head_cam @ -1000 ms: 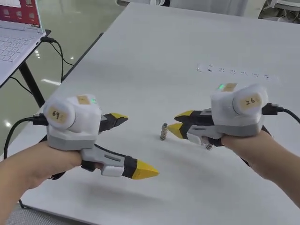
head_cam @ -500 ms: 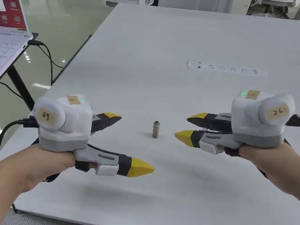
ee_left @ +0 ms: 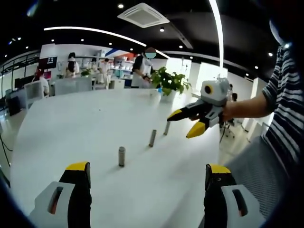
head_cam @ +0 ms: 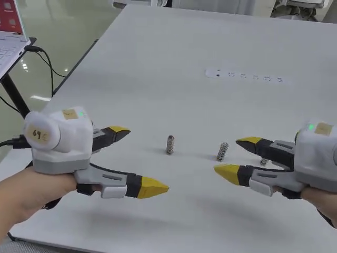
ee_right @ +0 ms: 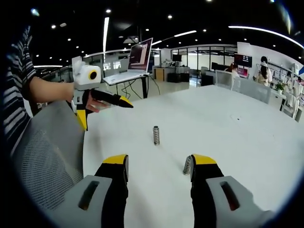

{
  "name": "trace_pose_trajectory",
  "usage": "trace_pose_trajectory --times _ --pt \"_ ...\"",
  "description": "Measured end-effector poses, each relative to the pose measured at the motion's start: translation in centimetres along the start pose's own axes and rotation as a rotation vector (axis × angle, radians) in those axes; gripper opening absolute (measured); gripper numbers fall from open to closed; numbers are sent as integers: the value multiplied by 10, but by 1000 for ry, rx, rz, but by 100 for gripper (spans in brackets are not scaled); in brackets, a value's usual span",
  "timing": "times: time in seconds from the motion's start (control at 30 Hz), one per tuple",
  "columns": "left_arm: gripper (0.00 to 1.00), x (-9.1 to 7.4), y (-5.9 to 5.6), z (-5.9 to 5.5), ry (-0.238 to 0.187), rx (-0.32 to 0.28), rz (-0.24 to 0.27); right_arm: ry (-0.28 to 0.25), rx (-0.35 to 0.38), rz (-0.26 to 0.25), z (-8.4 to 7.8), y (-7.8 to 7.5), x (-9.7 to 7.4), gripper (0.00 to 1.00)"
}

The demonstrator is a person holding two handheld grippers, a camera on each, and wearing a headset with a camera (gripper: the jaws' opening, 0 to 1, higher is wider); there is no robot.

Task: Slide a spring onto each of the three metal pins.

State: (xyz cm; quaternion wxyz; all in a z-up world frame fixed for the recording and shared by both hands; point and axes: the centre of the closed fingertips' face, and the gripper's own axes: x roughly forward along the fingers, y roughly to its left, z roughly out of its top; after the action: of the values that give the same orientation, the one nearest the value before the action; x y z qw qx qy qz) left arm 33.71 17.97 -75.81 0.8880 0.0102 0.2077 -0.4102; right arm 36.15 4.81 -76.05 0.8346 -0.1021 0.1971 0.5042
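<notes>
- The left gripper [head_cam: 138,157] hangs well to the left of the second spring [head_cam: 222,151], with its jaws spread wide and nothing between them.
- The right gripper [head_cam: 237,156] sits just right of the second spring. It has drawn back from the first spring [head_cam: 170,144], which it was nosing a second ago. Its jaws gape and are empty.
- That retreat uncovers the second spring itself.
- It also uncovers the third spring [head_cam: 264,161], just right of the second and half hidden behind the right gripper's far jaw.
- Three coiled uprights stand in a row and both tools are empty, so the task looks done or nearly so. Whether the third is fully seated I cannot tell.
- The first spring, well left of the second, stands upright, its long axis straight up off the table [head_cam: 174,63].
- The second leans a little, top tipped rightward; the third is too hidden to judge.
- Any pins are hidden inside the coils.
- Well beyond the second spring, a power strip [head_cam: 242,77] lies flush in the table.
- A laptop [head_cam: 9,37] sits far off to its left.
</notes>
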Motion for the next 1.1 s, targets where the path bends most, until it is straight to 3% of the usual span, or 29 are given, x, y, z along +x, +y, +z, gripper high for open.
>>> trace_pose_trajectory --times 0.13,0.27,0.47,0.6,0.77,0.93,1.1 --pt "98 0 -5 3 -13 4 -9 1 -13 -20 -5 -1 -10 53" --pt "98 -2 -7 6 -25 18 -6 -17 35 -51 -12 -8 -20 57" --pt "98 -4 -8 6 -31 23 -4 -25 60 -102 -16 -19 -33 67" --pt "98 -6 -7 11 -61 6 0 -20 66 -126 -22 -28 -42 74" --pt "98 -6 -8 8 -56 18 -6 -22 83 -140 -26 -32 -50 82" --pt "98 -8 -10 7 -56 21 -10 9 70 -149 -38 -37 -56 86" --pt "98 -11 -6 -1 -24 36 3 9 93 -170 -42 -45 -63 90"
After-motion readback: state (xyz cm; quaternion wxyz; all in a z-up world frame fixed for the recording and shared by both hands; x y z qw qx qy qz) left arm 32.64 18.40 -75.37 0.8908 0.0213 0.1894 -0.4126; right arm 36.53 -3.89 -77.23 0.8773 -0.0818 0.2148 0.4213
